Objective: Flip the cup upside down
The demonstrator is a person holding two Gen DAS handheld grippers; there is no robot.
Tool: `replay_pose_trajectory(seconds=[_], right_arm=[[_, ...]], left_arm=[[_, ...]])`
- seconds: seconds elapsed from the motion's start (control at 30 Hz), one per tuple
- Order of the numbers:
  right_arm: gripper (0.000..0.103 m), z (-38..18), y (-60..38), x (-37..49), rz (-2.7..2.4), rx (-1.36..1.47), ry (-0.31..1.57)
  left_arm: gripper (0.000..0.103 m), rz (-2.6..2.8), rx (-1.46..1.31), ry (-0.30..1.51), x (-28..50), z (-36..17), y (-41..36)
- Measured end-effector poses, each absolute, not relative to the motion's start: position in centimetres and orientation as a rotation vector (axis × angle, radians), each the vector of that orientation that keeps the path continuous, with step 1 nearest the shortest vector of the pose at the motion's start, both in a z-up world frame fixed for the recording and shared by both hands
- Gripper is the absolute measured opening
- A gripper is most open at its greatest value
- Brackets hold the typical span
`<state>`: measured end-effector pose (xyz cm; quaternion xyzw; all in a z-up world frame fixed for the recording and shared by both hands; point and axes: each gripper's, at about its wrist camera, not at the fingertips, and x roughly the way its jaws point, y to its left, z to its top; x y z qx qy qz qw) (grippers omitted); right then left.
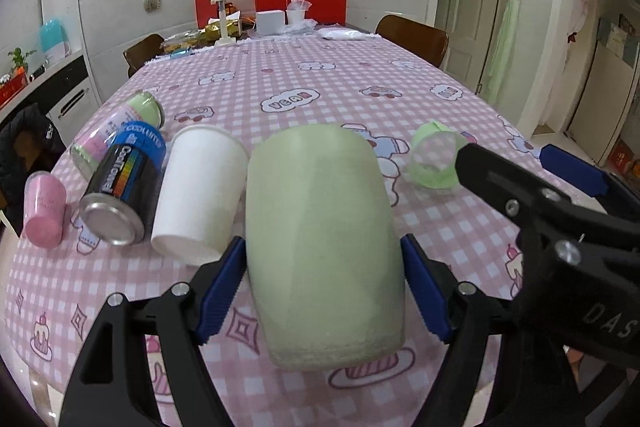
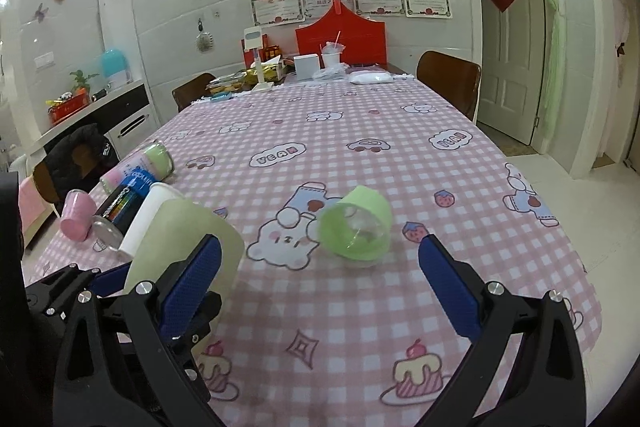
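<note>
A pale green cup (image 1: 324, 247) lies on its side on the pink checked tablecloth (image 1: 320, 95), its closed base toward the camera. My left gripper (image 1: 324, 287) is shut on the cup, one blue pad on each flank. The cup also shows in the right wrist view (image 2: 180, 247), at the left behind a blue finger. My right gripper (image 2: 320, 291) is open and empty above the cloth. A small clear cup with a green band (image 2: 356, 225) lies on its side just ahead of the right gripper; it also shows in the left wrist view (image 1: 436, 159).
Left of the green cup lie a white paper cup (image 1: 200, 195), a blue and black can (image 1: 124, 187), a pink and green bottle (image 1: 120, 131) and a small pink cup (image 1: 44, 211). Boxes and clutter (image 1: 276, 23) sit at the far end. Chairs (image 1: 416, 37) stand alongside.
</note>
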<state>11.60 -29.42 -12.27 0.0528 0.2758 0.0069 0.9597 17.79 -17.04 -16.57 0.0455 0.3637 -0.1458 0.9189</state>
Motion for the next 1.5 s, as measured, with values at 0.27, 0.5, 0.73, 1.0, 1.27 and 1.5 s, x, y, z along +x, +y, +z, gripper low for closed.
replay_pose_trajectory(seconds=[0.27,0.5,0.73,1.0,1.27,1.5], right_arm=[[0.095,-12.6,-28.2,11.7,0.001,0.094,0.583],[0.095,-12.2,-27.7,11.5,0.015,0.106,0.587],[0.095,-11.4,-26.6,11.3,0.024,0.097,0.577],[0.095,-11.3,-24.6,11.9,0.061,0.092,0.596],[0.095,-11.8,-22.8,13.4,0.107,0.117,0.651],[0.095,-13.5,-21.4,15.5,0.159,0.171,0.75]], left_arm=[[0.077,-0.352,0.056,0.779,17.6,-17.7,-15.8],[0.077,-0.351,0.007,0.779,17.3,-17.6,-14.3],[0.079,-0.331,0.006,0.701,15.9,-15.8,-12.8],[0.079,-0.291,-0.028,0.654,15.1,-14.2,-9.5],[0.079,-0.134,-0.026,0.592,15.1,-13.1,-4.7],[0.079,-0.083,-0.058,0.598,16.2,-13.6,-1.4]])
